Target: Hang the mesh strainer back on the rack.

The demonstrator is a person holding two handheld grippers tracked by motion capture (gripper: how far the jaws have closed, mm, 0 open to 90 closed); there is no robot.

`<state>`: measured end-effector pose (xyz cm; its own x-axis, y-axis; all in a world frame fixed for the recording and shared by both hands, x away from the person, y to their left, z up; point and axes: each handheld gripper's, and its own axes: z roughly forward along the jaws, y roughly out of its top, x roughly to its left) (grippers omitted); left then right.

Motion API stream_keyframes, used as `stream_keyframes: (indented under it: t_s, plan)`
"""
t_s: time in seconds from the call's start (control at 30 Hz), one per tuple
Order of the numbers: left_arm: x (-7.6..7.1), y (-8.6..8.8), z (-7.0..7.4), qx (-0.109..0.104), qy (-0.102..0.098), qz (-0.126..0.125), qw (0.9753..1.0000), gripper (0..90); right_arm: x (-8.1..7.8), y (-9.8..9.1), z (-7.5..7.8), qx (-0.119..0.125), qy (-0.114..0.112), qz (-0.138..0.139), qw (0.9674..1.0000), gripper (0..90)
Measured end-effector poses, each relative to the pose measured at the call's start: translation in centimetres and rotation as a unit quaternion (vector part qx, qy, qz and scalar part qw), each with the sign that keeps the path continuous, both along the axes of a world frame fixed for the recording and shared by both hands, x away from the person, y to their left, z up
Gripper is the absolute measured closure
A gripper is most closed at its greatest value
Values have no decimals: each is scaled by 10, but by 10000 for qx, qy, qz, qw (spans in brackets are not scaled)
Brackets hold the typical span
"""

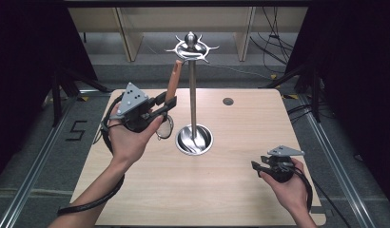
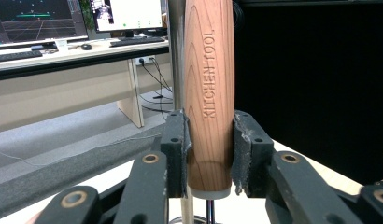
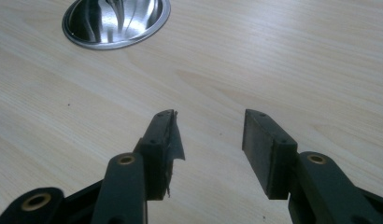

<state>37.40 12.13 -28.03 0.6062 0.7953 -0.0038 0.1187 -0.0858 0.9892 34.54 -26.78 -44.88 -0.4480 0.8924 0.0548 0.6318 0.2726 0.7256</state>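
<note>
The left claw [image 1: 168, 105] is clamped on the lower end of a wooden handle [image 1: 173, 80], its two foam-faced pads [image 2: 178, 140] pressing the wood from either side. The handle is smooth, rounded and reddish-brown with a clear running grain, thicker toward the bottom, where a pale collar and a thin metal shank continue downward. Its long axis stands nearly upright, leaning a little to the right at the top, so that its upper end points toward the hooks of the metal stand [image 1: 192, 85]. Stamped along the wood, reading up its length, are the words "KITCHEN TOOL". The handle sits over the far left part of the table [image 1: 221, 190], just left of the stand's pole.

The stand is polished steel: a slim vertical pole rising from a round, dished, mirror-bright base [image 1: 194, 139], crowned by a ring of curved hooks and a ball finial. The table is pale wood-grain laminate with rounded corners.

The right claw [image 1: 258, 167] rests low over the near right of the table, its black jaws apart with nothing between them; one pad's [image 3: 173, 140] facing is frayed and peeling.
</note>
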Motion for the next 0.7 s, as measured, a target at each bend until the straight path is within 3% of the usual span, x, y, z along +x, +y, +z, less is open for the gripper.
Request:
stream_keyframes:
  t_s: [0.07, 0.5, 0.7]
  plan:
    - [2, -2, 0, -8, -28, 5, 10000, 677, 1, -1, -1, -73, -113, 74, 9999, 547]
    - [8, -10, -1, 41, -74, 130, 9999, 676, 0, -1, 0, 4, -8, 10, 10000, 547]
    - [11, -12, -3, 81, -79, 185, 9998, 676, 1, -2, -2, -85, -116, 82, 9999, 547]
